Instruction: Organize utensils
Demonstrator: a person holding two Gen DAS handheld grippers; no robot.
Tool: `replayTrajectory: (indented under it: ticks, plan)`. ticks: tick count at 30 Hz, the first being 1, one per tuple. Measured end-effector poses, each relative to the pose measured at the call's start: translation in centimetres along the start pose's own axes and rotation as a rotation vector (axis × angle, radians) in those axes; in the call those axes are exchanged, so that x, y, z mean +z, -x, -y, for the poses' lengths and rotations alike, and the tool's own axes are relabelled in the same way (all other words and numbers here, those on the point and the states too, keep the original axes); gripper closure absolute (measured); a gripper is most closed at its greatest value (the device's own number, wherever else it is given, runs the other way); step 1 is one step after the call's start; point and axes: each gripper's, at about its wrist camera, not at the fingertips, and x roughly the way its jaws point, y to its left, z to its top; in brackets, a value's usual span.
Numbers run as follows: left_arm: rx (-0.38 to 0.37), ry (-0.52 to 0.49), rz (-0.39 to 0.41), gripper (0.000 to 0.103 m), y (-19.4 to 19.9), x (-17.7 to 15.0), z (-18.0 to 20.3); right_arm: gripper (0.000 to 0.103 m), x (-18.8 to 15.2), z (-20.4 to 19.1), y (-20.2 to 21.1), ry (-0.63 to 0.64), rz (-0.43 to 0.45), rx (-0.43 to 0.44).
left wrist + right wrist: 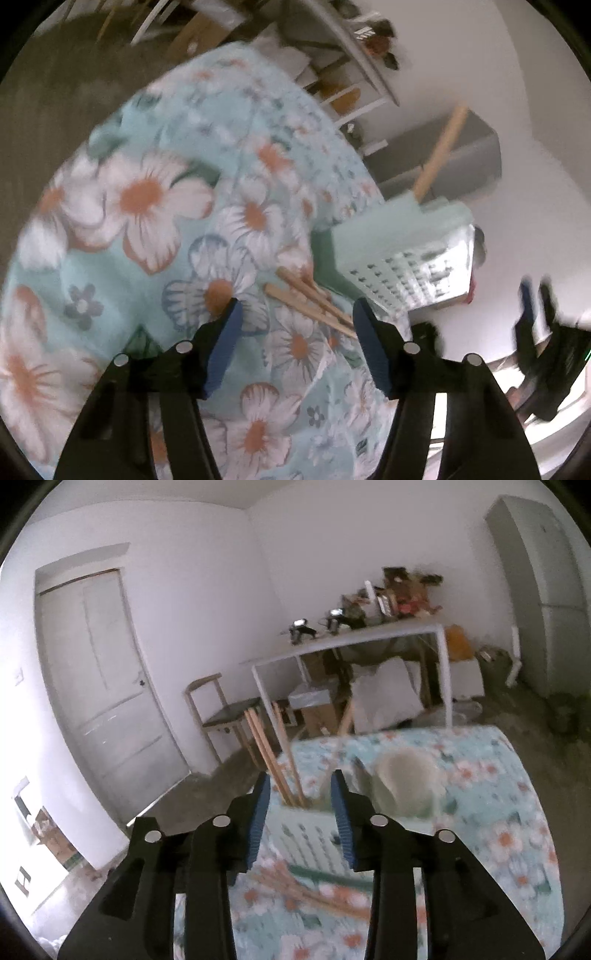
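Note:
A pale green perforated utensil holder (402, 258) (314, 834) stands on the floral tablecloth (147, 192) (498, 812). Wooden sticks (273, 753) stand upright in it, and a wooden handle (441, 147) pokes out. A pale, blurred spoon-like head (406, 782) shows beside them. More wooden sticks (310, 299) (314, 890) lie flat on the cloth next to the holder. My left gripper (297, 306) hovers open just short of the lying sticks, nothing between its pads. My right gripper (301, 812) is open in front of the holder's top, its pads not pressing on anything.
The cloth-covered table ends close behind the holder (369, 738). Beyond it stand a wooden chair (221, 709), a white table loaded with clutter (351, 638), a door (99, 679) and a tall fridge (546, 590). Both views are blurred.

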Motion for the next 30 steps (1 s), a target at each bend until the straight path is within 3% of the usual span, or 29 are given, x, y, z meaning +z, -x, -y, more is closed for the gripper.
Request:
replayTrajectory:
  ticks: [1, 6, 8, 10, 12, 16, 22, 26, 30]
  plan:
    - [-0.002, 0.016, 0.011, 0.052, -0.1, 0.1, -0.3, 0.068, -0.5, 0.5, 0.2, -0.019, -0.013, -0.009]
    - [0.009, 0.006, 0.026, 0.059, -1.2, 0.5, 0.1, 0.067, -3.8, 4.2, 0.0, -0.149, -0.103, -0.076]
    - [0.024, 0.016, 0.04, 0.067, -1.5, 0.5, 0.1, 0.066, -5.0, 5.3, 0.0, -0.193, -0.128, -0.096]
    - [0.024, 0.026, 0.037, 0.093, -1.7, 0.3, 0.1, 0.066, -6.3, 6.8, -0.1, -0.26, -0.152, -0.12]
    - [-0.003, 0.046, 0.024, 0.093, -1.9, -0.3, -0.2, 0.066, -7.0, 8.0, 0.0, -0.306, -0.163, -0.138]
    - [0.042, -0.088, 0.113, 0.093, 0.4, -1.1, 2.4, 0.066, -8.4, 10.1, 0.1, -0.403, -0.182, -0.159]
    - [0.105, -0.359, 0.313, 0.095, 8.6, -1.3, 9.2, 0.066, -10.5, 11.7, -0.3, -0.494, -0.266, -0.11]
    - [0.176, -0.507, 0.46, 0.096, 13.4, -1.5, 13.5, 0.066, -12.1, 11.5, -1.3, -0.554, -0.333, -0.028]
    - [0.232, -0.636, 0.499, 0.096, 13.0, -3.1, 16.1, 0.066, -13.8, 12.2, -3.0, -0.712, -0.375, 0.078]
